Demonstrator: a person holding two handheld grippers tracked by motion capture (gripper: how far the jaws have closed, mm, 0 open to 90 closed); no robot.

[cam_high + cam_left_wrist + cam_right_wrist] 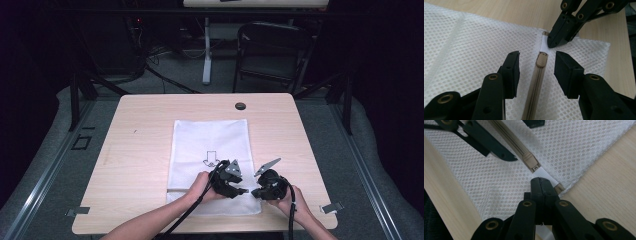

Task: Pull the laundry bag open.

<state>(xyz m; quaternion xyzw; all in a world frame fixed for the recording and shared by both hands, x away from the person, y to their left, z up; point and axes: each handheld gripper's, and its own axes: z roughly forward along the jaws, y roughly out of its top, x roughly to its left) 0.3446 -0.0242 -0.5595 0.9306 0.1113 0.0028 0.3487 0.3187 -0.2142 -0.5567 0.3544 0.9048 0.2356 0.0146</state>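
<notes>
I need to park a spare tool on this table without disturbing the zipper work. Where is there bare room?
Bare wood runs left of the mesh bag, right of it, and along the far edge by the dark round cap. The near edge is crowded: the left gripper and right gripper meet over the zipper pull.

In the high view both hands and grippers cover the near end of the mesh laundry bag (210,145), so its zipper is too small to make out there. The right gripper (541,182) hides the white tab beneath its fingers (546,190).
</notes>
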